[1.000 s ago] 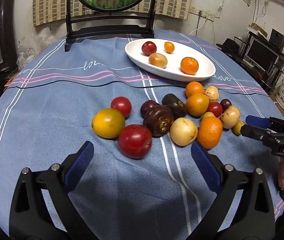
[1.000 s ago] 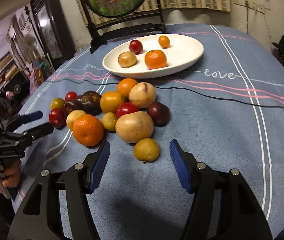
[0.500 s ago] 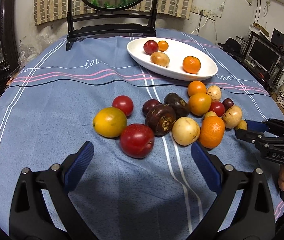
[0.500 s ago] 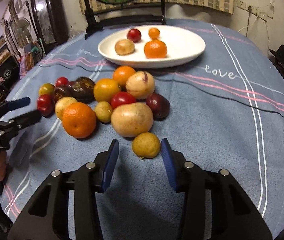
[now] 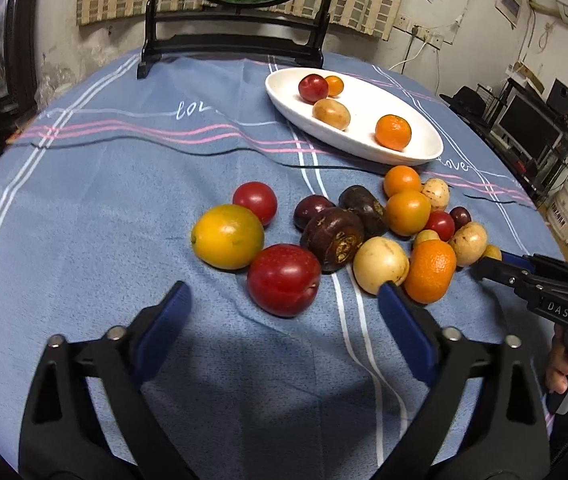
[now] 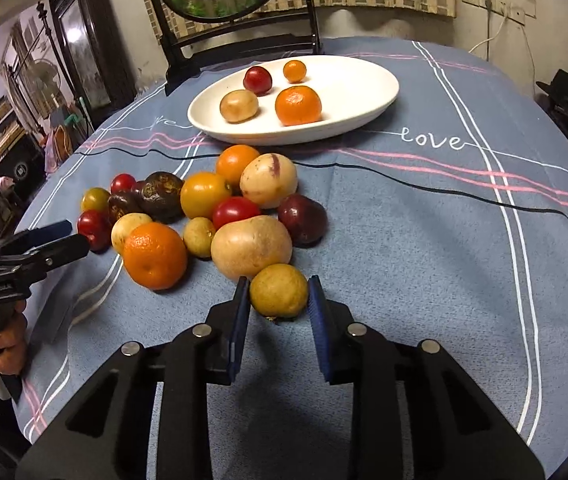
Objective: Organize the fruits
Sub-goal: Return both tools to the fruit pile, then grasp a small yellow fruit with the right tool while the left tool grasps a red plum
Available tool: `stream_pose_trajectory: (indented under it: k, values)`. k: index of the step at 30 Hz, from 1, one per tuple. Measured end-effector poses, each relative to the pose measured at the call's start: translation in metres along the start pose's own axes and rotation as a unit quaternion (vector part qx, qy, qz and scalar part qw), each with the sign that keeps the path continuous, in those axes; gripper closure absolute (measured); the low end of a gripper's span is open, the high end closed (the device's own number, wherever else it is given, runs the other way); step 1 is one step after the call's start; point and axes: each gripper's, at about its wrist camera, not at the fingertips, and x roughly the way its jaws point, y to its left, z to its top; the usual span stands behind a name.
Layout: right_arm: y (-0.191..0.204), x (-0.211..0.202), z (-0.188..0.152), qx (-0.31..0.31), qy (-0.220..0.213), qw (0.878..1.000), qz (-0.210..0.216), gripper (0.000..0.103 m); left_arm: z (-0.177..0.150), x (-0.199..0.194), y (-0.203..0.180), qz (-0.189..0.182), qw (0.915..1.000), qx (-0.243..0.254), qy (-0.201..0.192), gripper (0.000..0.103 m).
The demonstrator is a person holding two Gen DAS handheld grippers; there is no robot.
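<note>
Several fruits lie in a loose pile on the blue tablecloth. A white oval plate (image 6: 368, 96) at the back holds several fruits; it also shows in the left wrist view (image 5: 424, 148). My right gripper (image 6: 279, 294) has closed on a small yellow fruit (image 6: 279, 290) at the pile's near edge, both pads touching its sides. In the left wrist view the right gripper (image 5: 488, 260) sits at the pile's right end. My left gripper (image 5: 284, 300) is open and empty, just short of a big red fruit (image 5: 284, 278). An orange (image 6: 155, 255) lies left of the held fruit.
A dark wooden stand (image 5: 235, 46) with a round painted screen stands at the table's far edge. A large tan fruit (image 6: 251, 246) touches the yellow one from behind. Bare cloth (image 6: 444, 240) lies to the right of the pile. Shelves and electronics (image 5: 532, 120) stand beyond the table's right edge.
My right gripper moved forward and closed its jaws from wide open onto the small yellow fruit. My left gripper stayed open and edged closer to the red fruit.
</note>
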Motion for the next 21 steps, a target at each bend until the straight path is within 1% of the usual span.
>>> stream_pose_trajectory:
  k: [1,2,3,4,21]
  values:
    - [0.0,0.0,0.0,0.001,0.0,1.0,0.0,0.074,0.0,0.002,0.002,-0.001,1.0,-0.005,0.005,0.02]
    - [0.0,0.0,0.0,0.002,0.001,1.0,0.0,0.074,0.0,0.004,0.001,-0.001,0.9999,-0.007,0.009,0.024]
    - [0.0,0.0,0.0,0.002,0.0,1.0,0.001,0.074,-0.001,0.007,0.001,-0.002,0.9998,-0.009,0.016,0.031]
    - [0.0,0.0,0.0,0.002,0.0,1.0,0.0,0.074,0.0,0.009,0.001,-0.003,0.9997,-0.009,0.021,0.035]
    - [0.001,-0.001,0.0,0.001,0.001,1.0,0.002,0.074,0.009,0.023,-0.001,0.014,0.9994,-0.004,0.031,0.043]
